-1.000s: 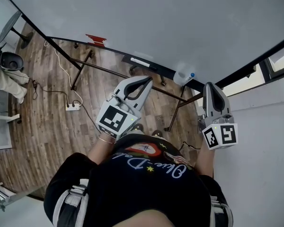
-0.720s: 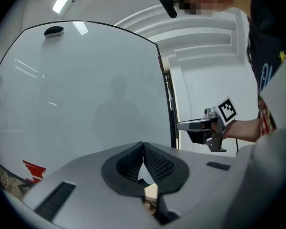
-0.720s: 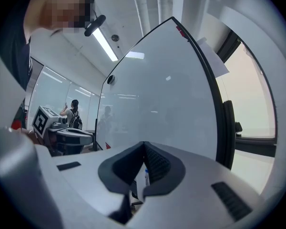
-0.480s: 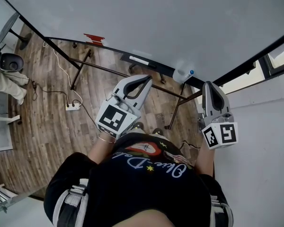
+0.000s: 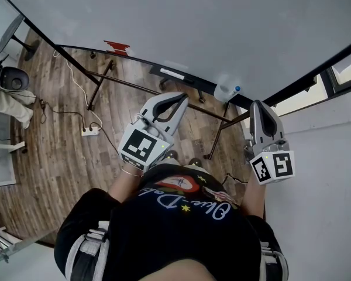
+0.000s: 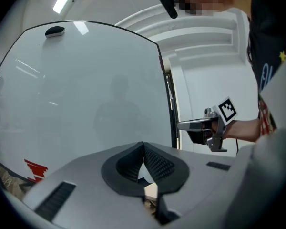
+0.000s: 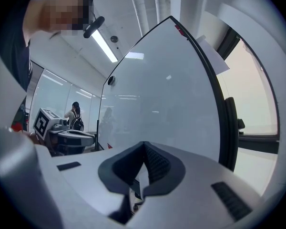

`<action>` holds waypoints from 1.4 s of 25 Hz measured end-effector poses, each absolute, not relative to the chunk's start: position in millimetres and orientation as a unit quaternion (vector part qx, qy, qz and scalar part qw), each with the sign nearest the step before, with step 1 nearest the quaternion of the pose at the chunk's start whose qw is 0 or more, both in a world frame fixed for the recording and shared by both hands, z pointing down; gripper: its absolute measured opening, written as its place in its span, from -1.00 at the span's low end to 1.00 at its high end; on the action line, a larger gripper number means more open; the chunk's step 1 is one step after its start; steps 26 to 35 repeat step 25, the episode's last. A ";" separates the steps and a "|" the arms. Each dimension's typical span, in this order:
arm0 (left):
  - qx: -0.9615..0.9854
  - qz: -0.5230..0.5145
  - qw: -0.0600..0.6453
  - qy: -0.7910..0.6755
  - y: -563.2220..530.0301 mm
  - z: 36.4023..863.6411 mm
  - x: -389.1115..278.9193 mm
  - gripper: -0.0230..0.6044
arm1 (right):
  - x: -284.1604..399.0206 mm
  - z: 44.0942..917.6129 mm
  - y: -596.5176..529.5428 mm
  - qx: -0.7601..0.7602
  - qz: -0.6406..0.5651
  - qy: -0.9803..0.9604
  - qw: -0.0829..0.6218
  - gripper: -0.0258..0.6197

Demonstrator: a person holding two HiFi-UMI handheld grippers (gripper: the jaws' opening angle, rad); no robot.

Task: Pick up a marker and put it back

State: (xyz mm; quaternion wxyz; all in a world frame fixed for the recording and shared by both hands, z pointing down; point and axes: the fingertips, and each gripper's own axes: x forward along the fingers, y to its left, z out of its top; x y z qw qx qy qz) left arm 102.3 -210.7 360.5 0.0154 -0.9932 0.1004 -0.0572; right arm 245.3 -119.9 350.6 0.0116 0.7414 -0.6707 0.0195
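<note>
Standing before a large white glossy whiteboard [image 5: 193, 22] on a black metal frame, the person is holding both tools level and short of the board. The left gripper [image 5: 183, 97], a grey plastic two-jaw claw with a marker cube, is showing its ribbed black pads pressed tip to tip in its own view, with nothing between them. The right gripper [image 5: 258, 105], of the same make, is likewise showing its pads meeting on nothing.

A slim white bar, seemingly the marker [image 5: 172, 75] though too small to be sure, is lying flat along the narrow black ledge [image 5: 134, 61] at the board's foot. It is resting well ahead of both claws and touching neither. A white plastic bottle with a blue cap [image 5: 228, 92] is standing further along the ledge, and a red patch [image 5: 118, 47] is showing towards the other end.

A marker lying on the ledge with both claws closed and empty is fitting two stages alike: one before any lift, one after the return.

As a judgement, such a marker is likely handling as light, stiff and smooth. Its round barrel is apt to roll or slip between the pads. A grip across mid-barrel, clear of the cap, is looking the safest.
</note>
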 end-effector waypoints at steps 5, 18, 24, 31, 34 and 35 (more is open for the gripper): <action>-0.993 -0.056 0.016 0.099 -209.4 359.5 102.8 -0.92 | 244.0 351.5 -119.1 0.740 0.023 -0.672 0.012 -0.92; -0.993 -0.057 0.014 0.101 -209.8 360.8 102.6 -0.92 | 243.5 354.5 -120.8 0.740 0.026 -0.672 0.018 -0.92; -0.993 -0.058 0.015 0.101 -209.9 360.9 102.9 -0.92 | 243.9 355.0 -120.6 0.740 0.027 -0.672 0.019 -0.92; -0.993 -0.058 0.015 0.101 -210.0 360.8 102.9 -0.92 | 243.9 355.1 -120.5 0.740 0.027 -0.672 0.019 -0.92; -0.993 -0.058 0.015 0.101 -210.0 360.8 102.9 -0.92 | 243.9 355.1 -120.5 0.740 0.027 -0.672 0.019 -0.92; -0.993 -0.058 0.015 0.101 -210.0 360.8 102.9 -0.92 | 243.9 355.1 -120.5 0.740 0.027 -0.672 0.019 -0.92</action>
